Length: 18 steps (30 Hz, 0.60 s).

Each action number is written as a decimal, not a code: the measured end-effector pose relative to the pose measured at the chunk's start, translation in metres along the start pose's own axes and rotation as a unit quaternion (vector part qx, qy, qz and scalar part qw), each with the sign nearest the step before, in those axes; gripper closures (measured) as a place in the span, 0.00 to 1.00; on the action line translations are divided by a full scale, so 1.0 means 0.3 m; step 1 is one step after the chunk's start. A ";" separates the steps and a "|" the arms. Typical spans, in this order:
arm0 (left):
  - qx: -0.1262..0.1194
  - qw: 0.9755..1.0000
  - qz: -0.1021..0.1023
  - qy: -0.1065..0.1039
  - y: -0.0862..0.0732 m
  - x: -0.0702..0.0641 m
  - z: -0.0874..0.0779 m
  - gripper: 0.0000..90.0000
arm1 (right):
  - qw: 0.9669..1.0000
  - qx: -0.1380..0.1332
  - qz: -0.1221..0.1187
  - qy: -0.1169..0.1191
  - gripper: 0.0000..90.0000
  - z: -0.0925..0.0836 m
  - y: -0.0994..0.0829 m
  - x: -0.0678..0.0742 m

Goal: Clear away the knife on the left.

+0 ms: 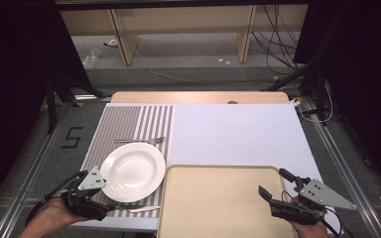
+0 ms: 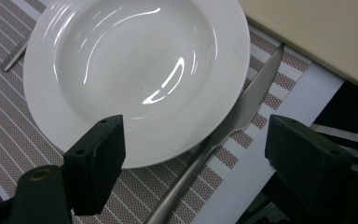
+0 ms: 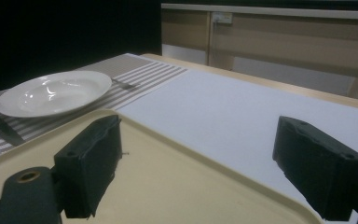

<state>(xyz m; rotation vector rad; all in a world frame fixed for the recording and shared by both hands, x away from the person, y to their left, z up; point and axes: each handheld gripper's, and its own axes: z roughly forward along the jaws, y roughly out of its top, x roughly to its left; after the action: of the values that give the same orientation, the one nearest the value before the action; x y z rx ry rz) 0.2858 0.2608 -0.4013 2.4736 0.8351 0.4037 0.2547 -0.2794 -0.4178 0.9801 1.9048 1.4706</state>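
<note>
— Near the front left corner of the table, on the striped placemat (image 1: 129, 124), a white plate (image 1: 133, 171) is seen, with a knife (image 2: 233, 121) lying just beside its near rim and partly tucked under it.

— How are the tongs standing?

— The left gripper (image 2: 193, 161) is held spread, its jaws set to either side of the plate's rim and the knife handle, nothing pinched. The right gripper (image 3: 212, 163) is likewise spread, poised over the beige tray (image 1: 218, 203) and empty.

— How is the plate expected to handle?

— It is judged stiff, glazed and slippery, fairly heavy for a two-jaw pinch, and breakable if dropped. The near rim is best taken, one jaw above and one beneath, with the knife left clear of the pinch.

— And the fork (image 1: 141, 141)?

— It lies beyond the plate, untouched.
</note>
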 end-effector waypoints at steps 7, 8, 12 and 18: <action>0.034 0.999 -0.002 -0.004 -0.040 0.015 0.010 0.24 | 1.000 0.000 0.000 0.003 0.18 0.002 -0.001 0.001; 0.037 0.999 -0.007 -0.005 -0.045 0.017 0.012 0.24 | 1.000 -0.001 -0.001 0.005 0.18 0.002 -0.001 0.000; 0.054 0.998 -0.009 -0.011 -0.062 0.026 0.026 0.24 | 1.000 0.001 -0.003 0.006 0.18 0.002 0.000 0.004; 0.072 0.997 -0.018 -0.021 -0.085 0.037 0.059 0.26 | 1.000 -0.001 -0.006 0.013 0.18 0.000 0.001 0.006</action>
<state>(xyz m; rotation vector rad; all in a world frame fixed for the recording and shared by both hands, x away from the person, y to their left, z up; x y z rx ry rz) 0.2895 0.2792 -0.4286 2.5848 0.9180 0.2860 0.2537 -0.2780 -0.4173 0.9513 1.9249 1.4840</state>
